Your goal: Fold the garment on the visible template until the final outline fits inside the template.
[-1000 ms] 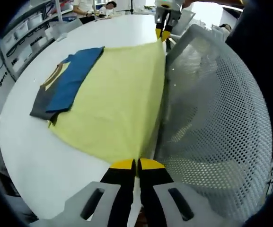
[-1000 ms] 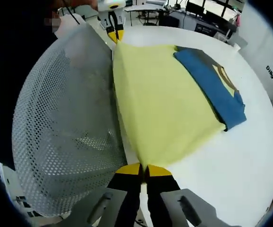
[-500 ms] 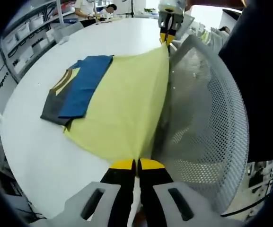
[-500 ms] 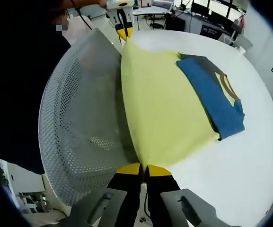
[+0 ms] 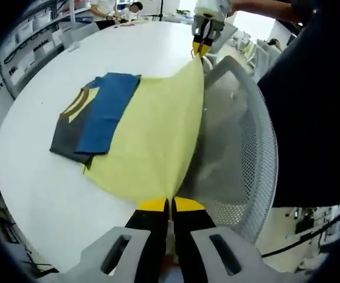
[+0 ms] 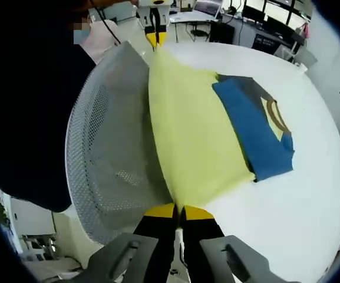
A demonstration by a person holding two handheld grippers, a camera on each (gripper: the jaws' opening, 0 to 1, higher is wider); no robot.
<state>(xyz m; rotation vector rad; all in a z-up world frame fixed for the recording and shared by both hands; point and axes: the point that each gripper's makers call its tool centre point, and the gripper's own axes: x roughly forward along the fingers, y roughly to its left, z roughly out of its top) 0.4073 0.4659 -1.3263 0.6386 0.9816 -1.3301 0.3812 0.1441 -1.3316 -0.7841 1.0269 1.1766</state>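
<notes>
A yellow garment with blue and grey sleeves and a collar lies half on the white round table, its hem edge lifted. My left gripper is shut on one hem corner. My right gripper is shut on the other corner. In the left gripper view the right gripper pinches the far corner; in the right gripper view the left gripper does the same. A white perforated template sheet hangs off the table edge under the lifted hem.
A person in dark clothes stands right beside the table edge. Shelves with bins line the far wall, and desks with monitors stand behind the table.
Both grippers have lifted the hem higher and drawn it over the table, so the yellow cloth stands steeper and narrower. The perforated sheet looks smaller in both views.
</notes>
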